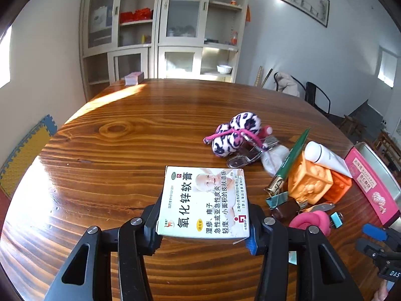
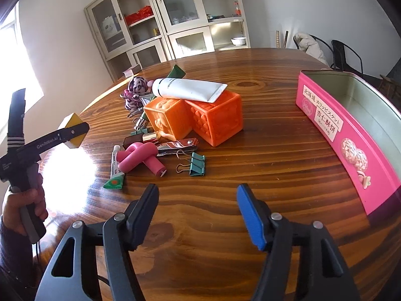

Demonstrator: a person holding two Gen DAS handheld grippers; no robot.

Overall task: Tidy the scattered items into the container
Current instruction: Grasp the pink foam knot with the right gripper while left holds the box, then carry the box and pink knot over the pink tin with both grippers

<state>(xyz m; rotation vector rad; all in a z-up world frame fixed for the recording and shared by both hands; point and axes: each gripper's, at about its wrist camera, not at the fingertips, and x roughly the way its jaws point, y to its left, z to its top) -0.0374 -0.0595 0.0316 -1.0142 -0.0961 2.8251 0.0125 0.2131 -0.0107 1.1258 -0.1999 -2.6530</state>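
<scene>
Scattered small household items lay heaped on a glossy brown wooden surface [image 2: 225, 238], just left of an open pink rectangular biscuit tin [image 2: 348, 135] whose grey interior looked empty where it could be seen. The left hand-held gripper [image 1: 203, 228] was clamped on a flat white medicine carton printed with Chinese characters [image 1: 204, 200], held clear of the surface and well apart from the tin. The right hand-held gripper [image 2: 198, 215] stood wide open and empty, low over bare wood between heap and tin. Risk, as a judgement: the carton was pinched only at its near end, so a quick swing toward the tin might let it pivot or slip; carrying it low could also brush the heap. A white squeeze tube [image 2: 188, 90] rested loosely across two orange moulded plastic cubes [image 2: 195, 118] and would probably roll off if nudged. Beside them lay a pink knotted foam roller [image 2: 140, 158], a teal binder clip [image 2: 196, 164], a pink-and-white spotted plush toy [image 1: 233, 133] and a green pen [image 1: 290, 159].
</scene>
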